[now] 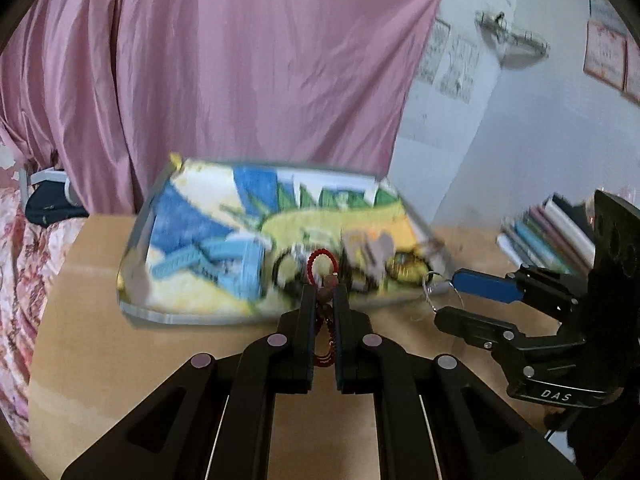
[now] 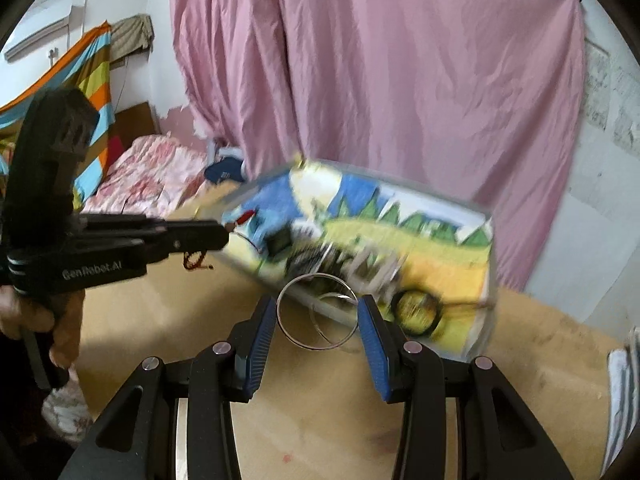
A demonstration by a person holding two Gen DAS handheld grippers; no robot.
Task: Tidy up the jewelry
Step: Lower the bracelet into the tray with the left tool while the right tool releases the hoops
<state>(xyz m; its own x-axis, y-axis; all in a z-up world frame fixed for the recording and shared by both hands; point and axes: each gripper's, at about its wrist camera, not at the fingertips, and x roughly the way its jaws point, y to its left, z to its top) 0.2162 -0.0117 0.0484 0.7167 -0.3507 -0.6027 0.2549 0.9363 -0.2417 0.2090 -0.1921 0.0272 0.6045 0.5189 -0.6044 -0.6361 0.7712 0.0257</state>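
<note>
Two tools: left (image 1: pixel 324 292) pinches red bracelet (image 1: pixel 322 276) lengthwise; right (image 2: pixel 319 312) wide around silver bangles (image 2: pixel 318 311).

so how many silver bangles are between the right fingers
2: one larger silver bangle toward the left finger, and a second overlapping it toward the right finger. Both sit within the right gripper; blur could hide more.

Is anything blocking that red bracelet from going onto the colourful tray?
Nothing visible does. The left gripper is shut on the red beaded bracelet right at the near edge of the tray. Only other jewelry lies on the tray beyond it; the right gripper with silver bangles is off to the side.
</note>
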